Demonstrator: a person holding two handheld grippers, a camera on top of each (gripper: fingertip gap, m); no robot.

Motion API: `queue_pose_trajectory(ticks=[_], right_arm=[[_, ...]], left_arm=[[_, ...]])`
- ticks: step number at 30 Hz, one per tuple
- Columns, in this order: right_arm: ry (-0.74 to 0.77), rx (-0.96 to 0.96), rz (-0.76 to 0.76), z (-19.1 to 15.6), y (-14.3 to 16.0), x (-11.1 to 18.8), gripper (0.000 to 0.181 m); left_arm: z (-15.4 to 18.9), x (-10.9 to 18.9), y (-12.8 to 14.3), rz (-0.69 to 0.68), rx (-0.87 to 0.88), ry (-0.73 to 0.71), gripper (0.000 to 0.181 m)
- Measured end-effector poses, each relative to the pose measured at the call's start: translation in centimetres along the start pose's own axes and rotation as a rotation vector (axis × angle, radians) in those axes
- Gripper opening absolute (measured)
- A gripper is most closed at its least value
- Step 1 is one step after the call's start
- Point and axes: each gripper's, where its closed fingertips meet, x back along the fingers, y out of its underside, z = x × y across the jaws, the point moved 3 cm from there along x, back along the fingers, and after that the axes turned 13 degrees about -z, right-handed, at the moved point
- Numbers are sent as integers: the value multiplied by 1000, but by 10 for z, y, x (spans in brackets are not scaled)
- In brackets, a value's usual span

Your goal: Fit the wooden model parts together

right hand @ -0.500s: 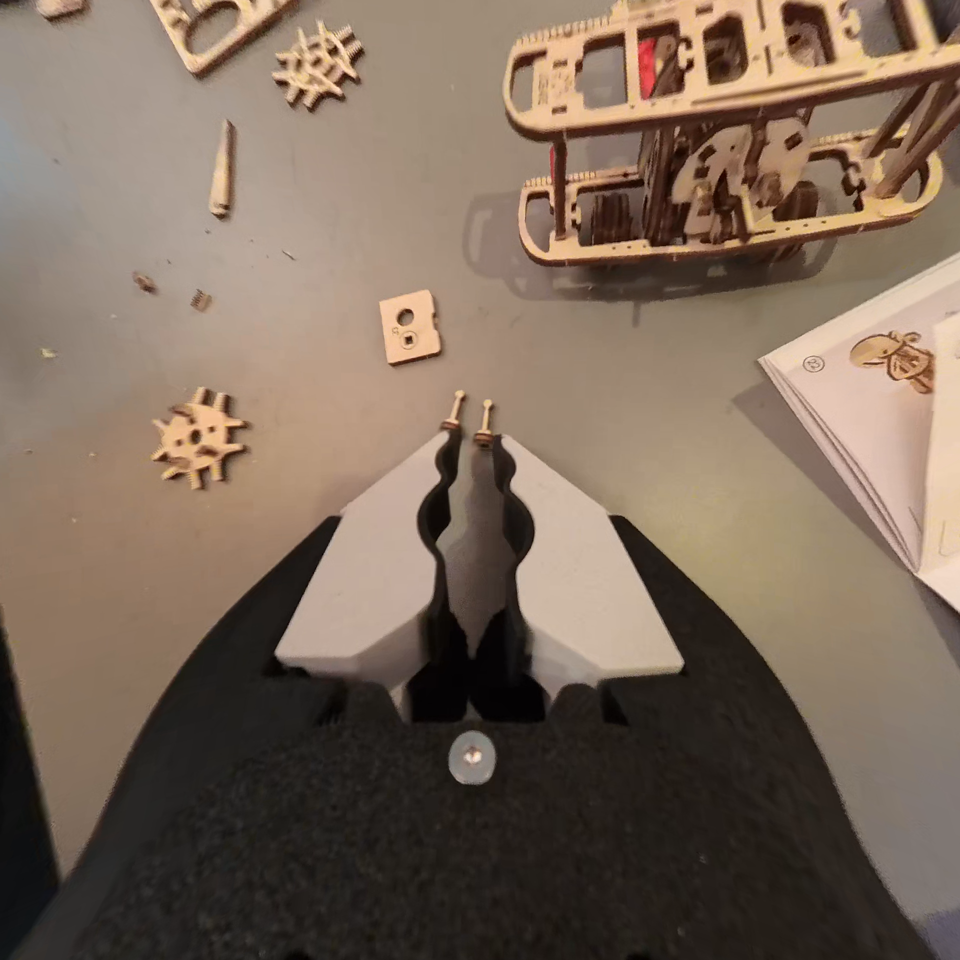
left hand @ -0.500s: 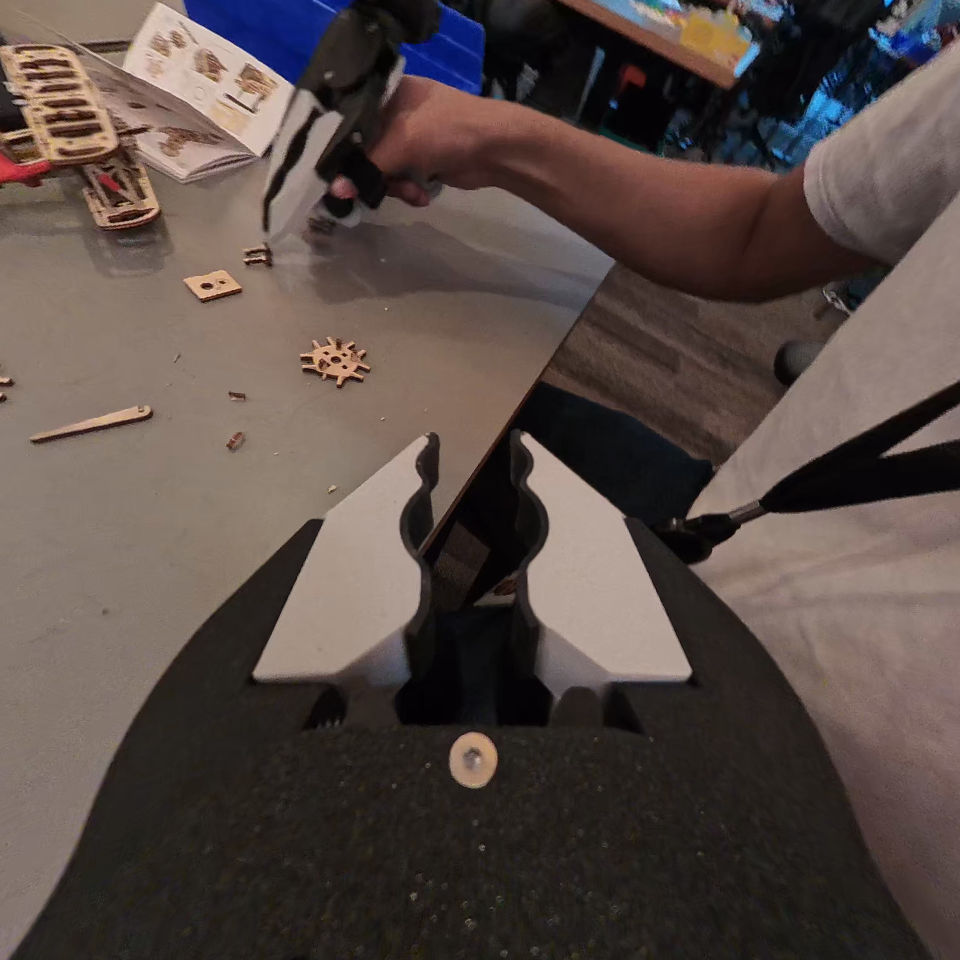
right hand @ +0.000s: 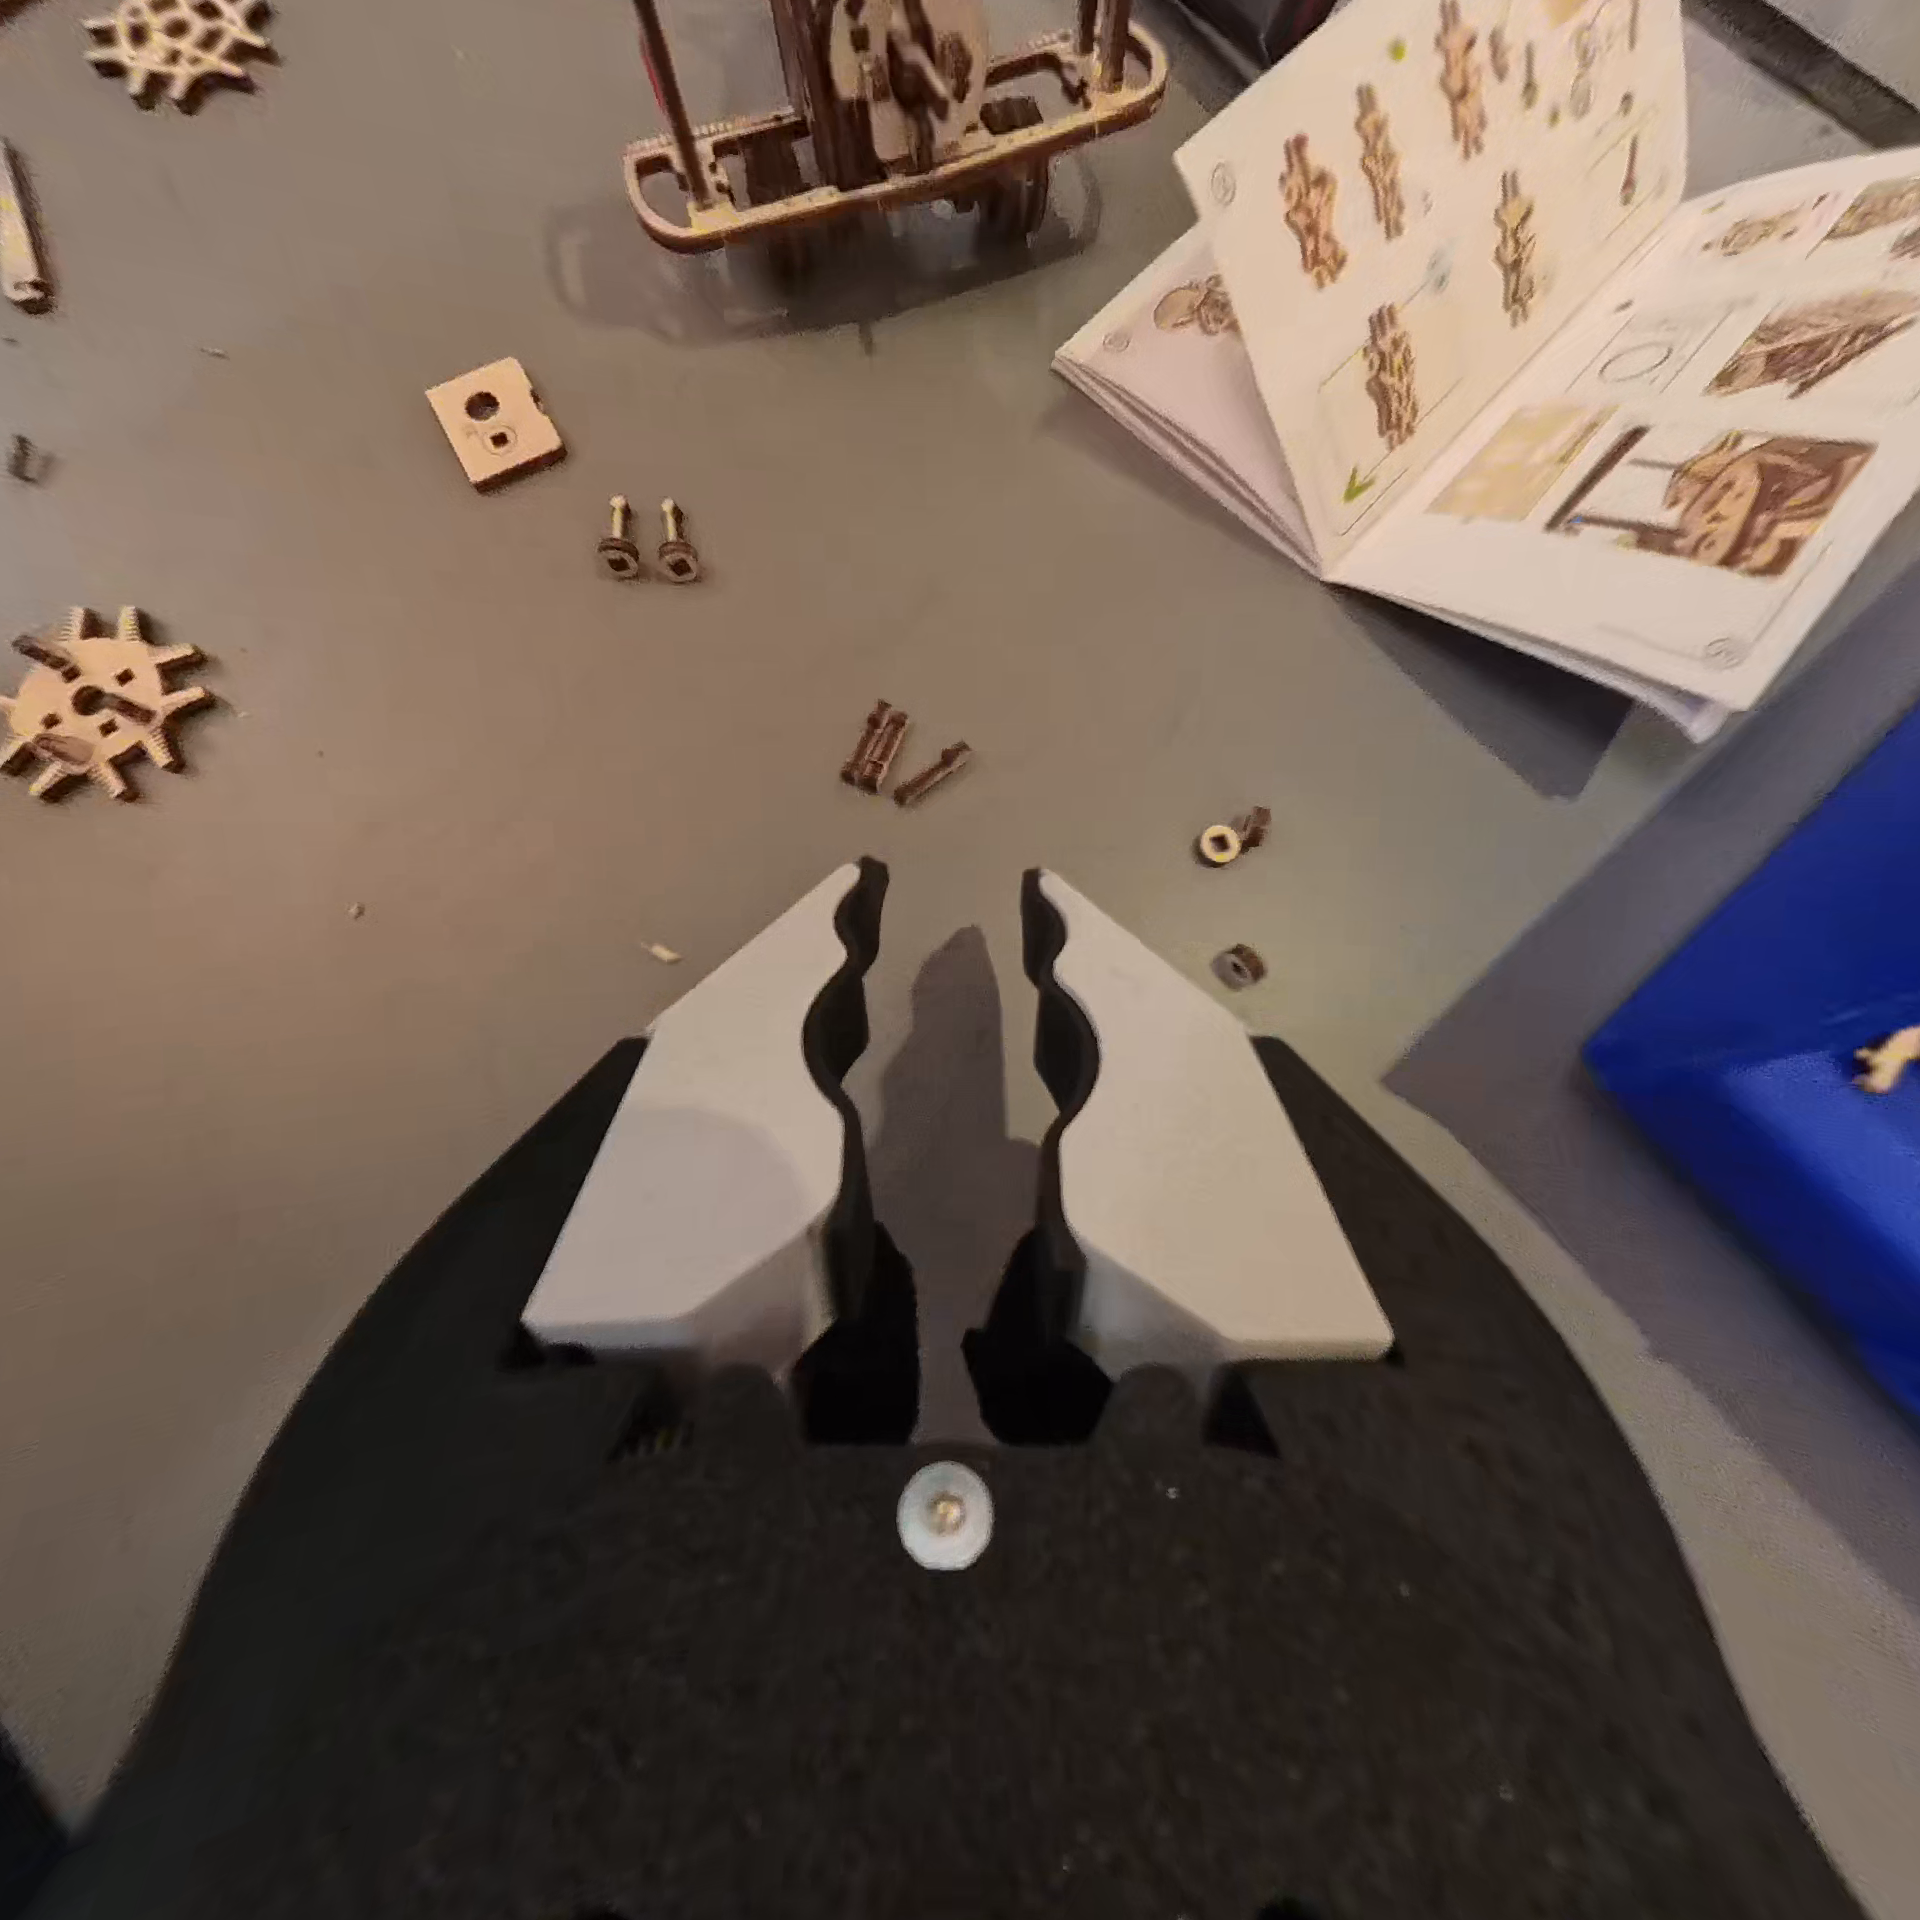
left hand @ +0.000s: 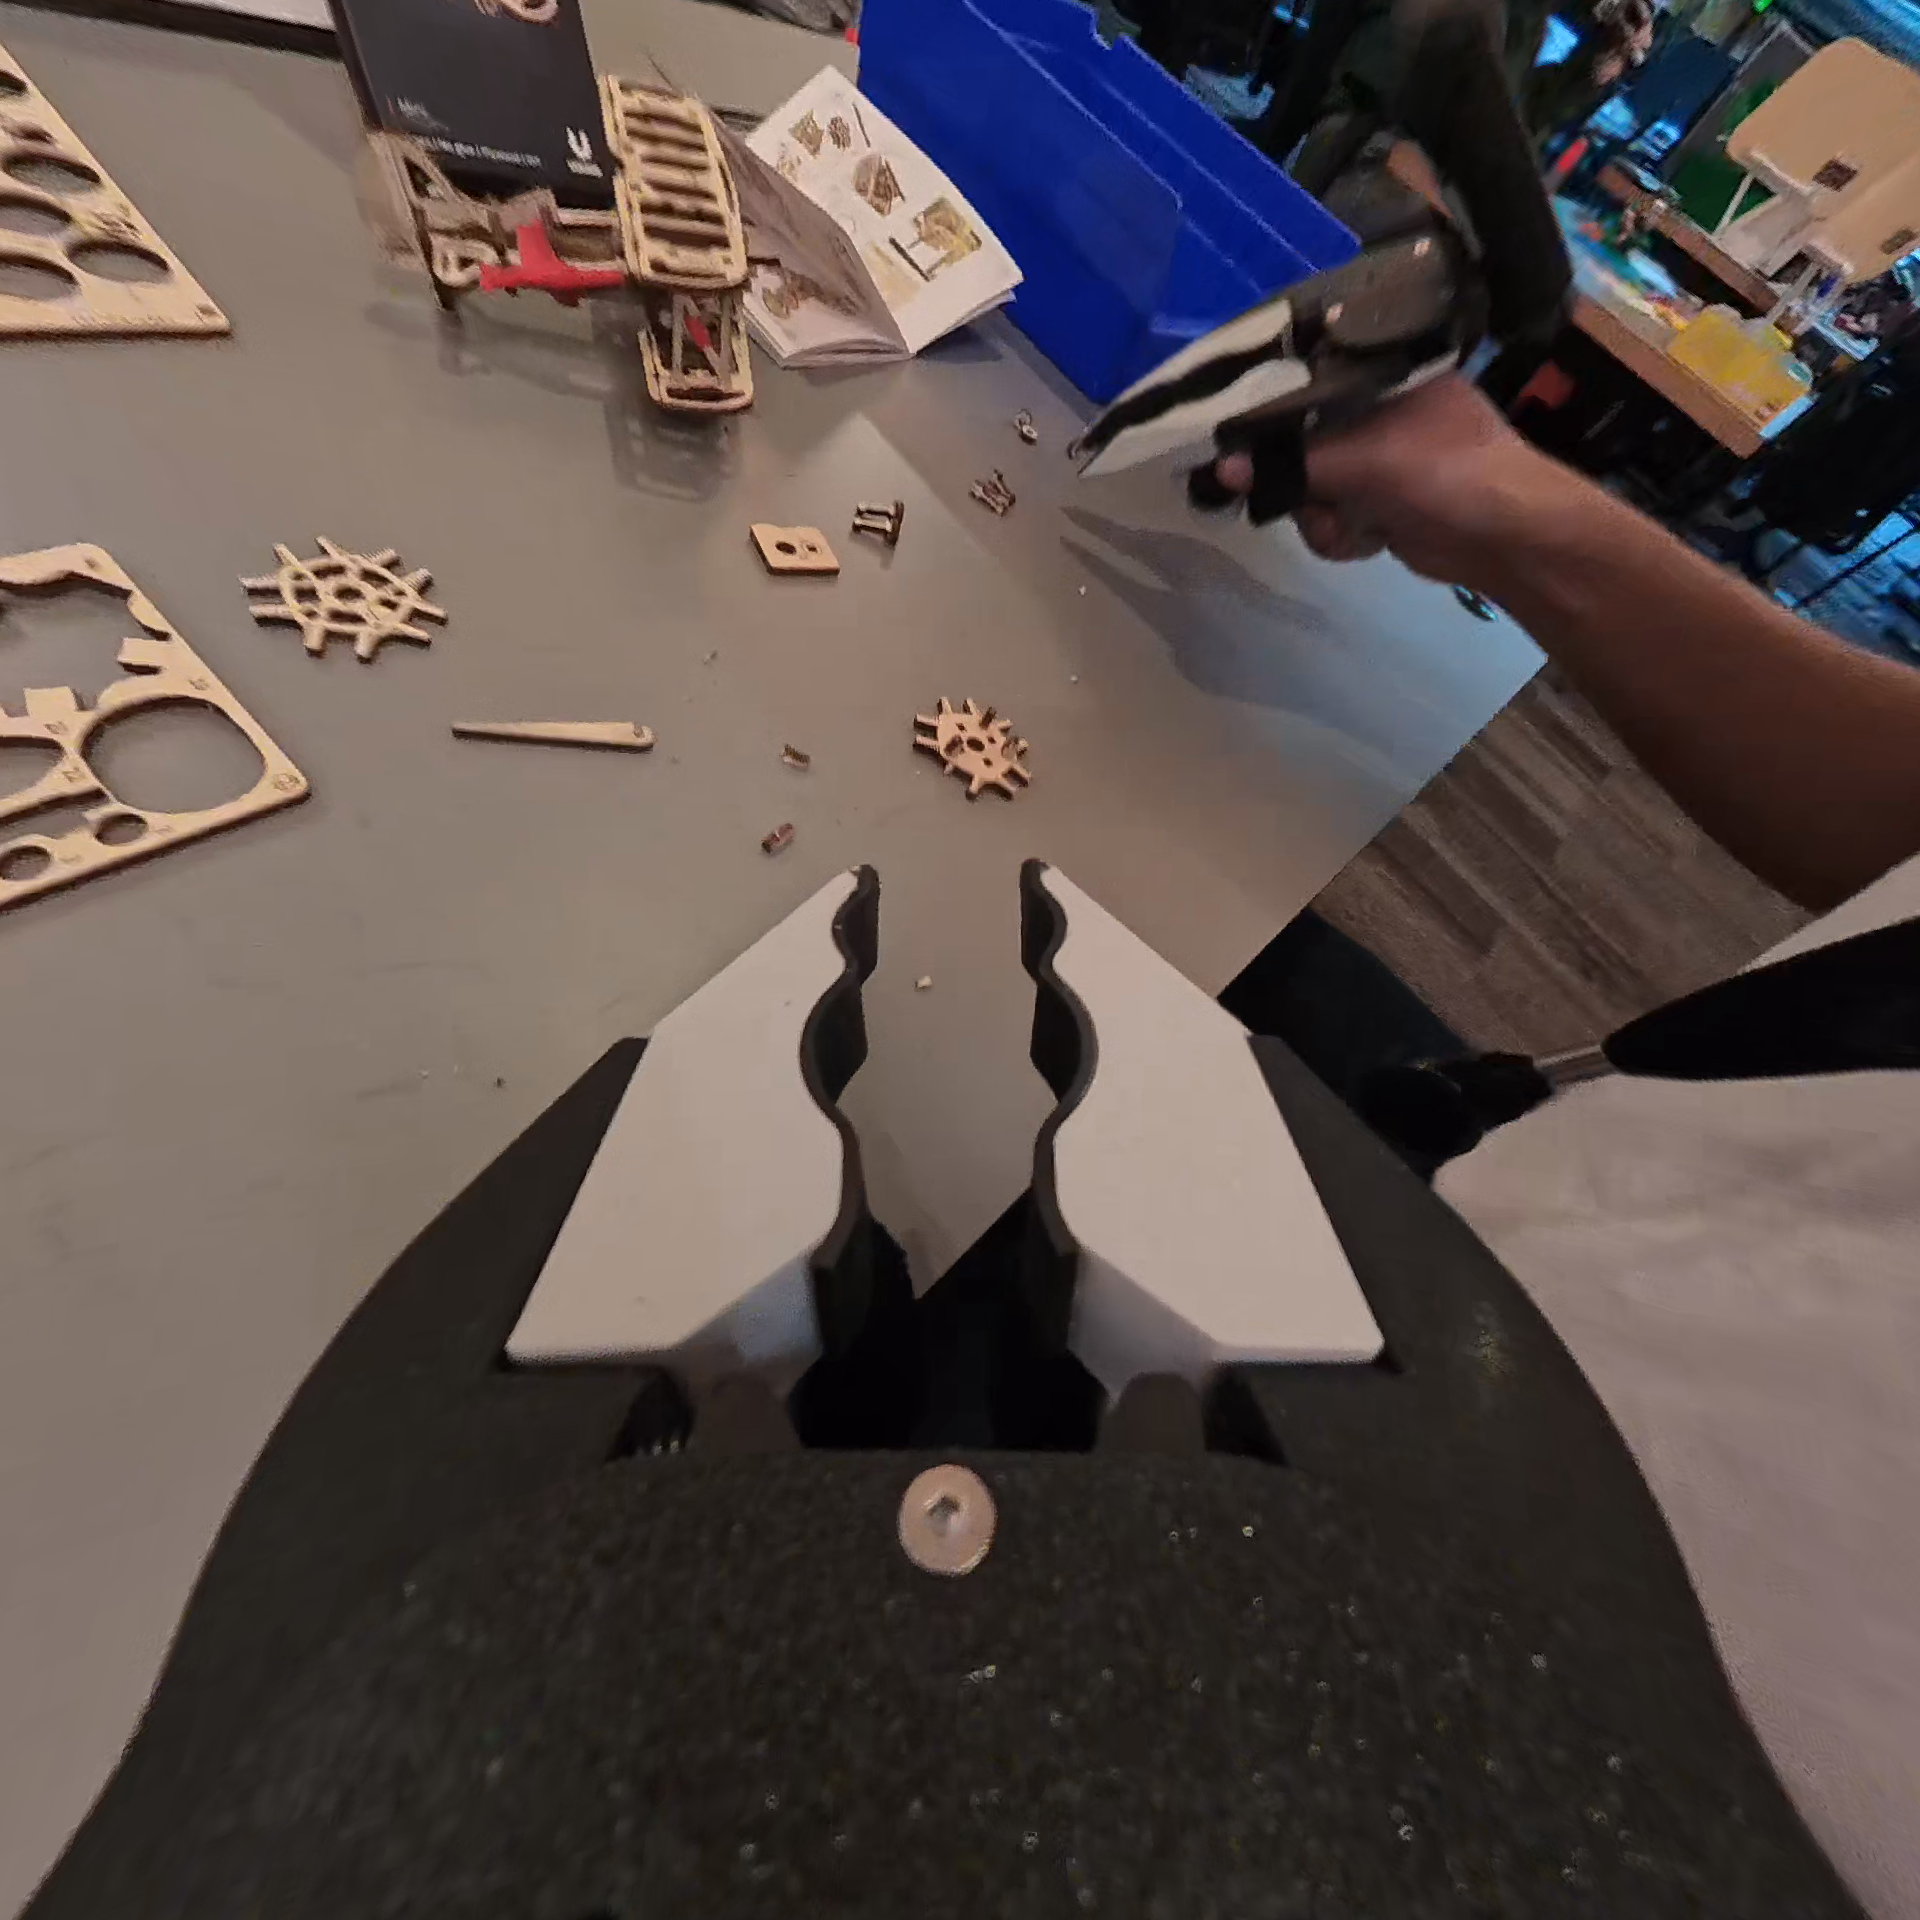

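Grey fingers (left hand: 727,1122) spread on both grippers; R gripper (left hand: 1081,457) tilted down (seemingly empty).

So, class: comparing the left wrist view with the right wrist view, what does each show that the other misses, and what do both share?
Only the left wrist view: cut-out wooden sheets, a person's hand holding the right tool.

Only the right wrist view: a pale ring and a dark ring.

Both: the booklet, square plate, small gear, wooden model.
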Motion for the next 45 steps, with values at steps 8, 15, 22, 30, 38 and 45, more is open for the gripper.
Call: queue_pose_trajectory(ticks=[8, 15, 22, 30, 38, 45], right_arm=[[-107, -145, -37, 4, -15, -22, 16], [-31, -148, -87, -6, -13, -35, 3], [-62, -150, -87, -1, -11, -32, 0], [-79, -245, -89, 7, -22, -42, 4], [-142, -208, -39, 1, -29, -36, 0], [-656, -236, 398, -71, -77, 36, 0]], left_arm=[[26, 9, -11, 39, -70, 35, 24], [40, 10, -9, 34, -109, 32, 22], [33, 5, 1, -4, -97, 35, 22], [14, -8, 2, -41, -29, 57, 17], [10, -15, -5, -36, -10, 86, 16], [20, -17, -23, 16, -26, 68, 16]])
